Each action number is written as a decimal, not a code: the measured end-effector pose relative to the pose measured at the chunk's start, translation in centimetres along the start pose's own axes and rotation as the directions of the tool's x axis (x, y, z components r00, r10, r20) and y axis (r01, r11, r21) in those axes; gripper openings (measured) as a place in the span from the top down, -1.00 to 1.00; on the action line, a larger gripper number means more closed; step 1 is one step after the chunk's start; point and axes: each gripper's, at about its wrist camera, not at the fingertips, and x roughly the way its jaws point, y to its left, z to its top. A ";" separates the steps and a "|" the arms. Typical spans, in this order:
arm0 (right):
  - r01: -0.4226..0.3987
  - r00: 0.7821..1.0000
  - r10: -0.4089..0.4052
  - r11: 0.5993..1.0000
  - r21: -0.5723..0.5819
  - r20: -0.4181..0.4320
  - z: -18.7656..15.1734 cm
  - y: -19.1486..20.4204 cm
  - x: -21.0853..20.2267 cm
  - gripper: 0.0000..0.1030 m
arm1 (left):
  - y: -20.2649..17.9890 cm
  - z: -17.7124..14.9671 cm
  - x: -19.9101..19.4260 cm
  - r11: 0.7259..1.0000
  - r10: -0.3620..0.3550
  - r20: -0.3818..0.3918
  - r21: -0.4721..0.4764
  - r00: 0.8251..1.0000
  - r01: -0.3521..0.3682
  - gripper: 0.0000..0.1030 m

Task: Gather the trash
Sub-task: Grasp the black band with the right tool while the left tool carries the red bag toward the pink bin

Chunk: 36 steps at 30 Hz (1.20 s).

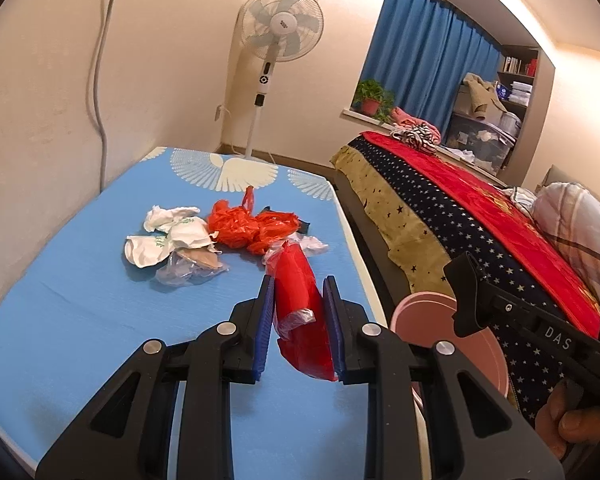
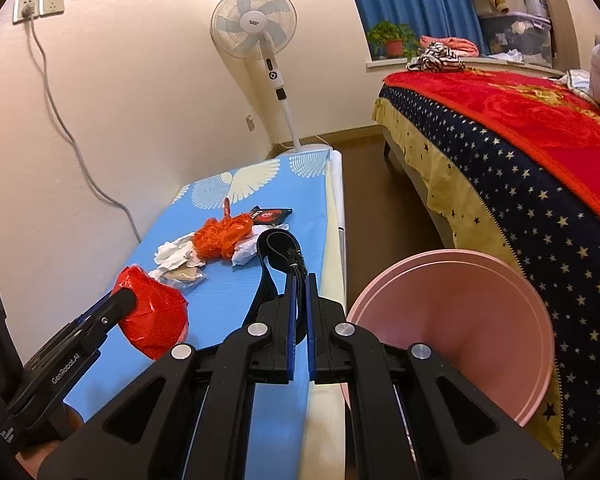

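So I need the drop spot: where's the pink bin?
The pink bin stands on the floor between the blue table and the bed, right of the right gripper in its view.

Trash heap (image 1: 220,236) on table (image 1: 80,300), left of bed (image 1: 480,208)

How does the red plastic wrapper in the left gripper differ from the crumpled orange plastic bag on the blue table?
The red plastic wrapper is clamped in the left gripper, lifted; the crumpled orange plastic bag lies loose on the blue table. The wrapper is smooth, deep red; the bag is wrinkled, translucent orange. Both are thin plastic trash.
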 end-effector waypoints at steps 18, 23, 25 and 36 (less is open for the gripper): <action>0.018 0.999 -0.018 1.000 0.016 0.033 -0.4 -0.5 -2.7 0.91 | -0.3 -0.3 -1.5 0.999 -0.025 0.012 0.033 1.000 0.025 0.53; 0.030 0.999 -0.031 0.999 0.024 0.038 -0.4 -0.8 -2.6 0.91 | -0.3 -0.3 -1.4 0.999 -0.026 0.011 0.032 1.000 0.025 0.52; 0.033 0.999 -0.034 0.999 0.025 0.039 -0.4 -0.7 -2.6 0.91 | -0.3 -0.3 -1.4 0.999 -0.027 0.010 0.033 1.000 0.026 0.53; 0.064 0.996 -0.066 0.997 0.042 0.058 -0.2 -1.3 -2.1 0.91 | -0.9 -0.7 -0.6 0.999 -0.033 0.001 0.038 0.999 0.033 0.53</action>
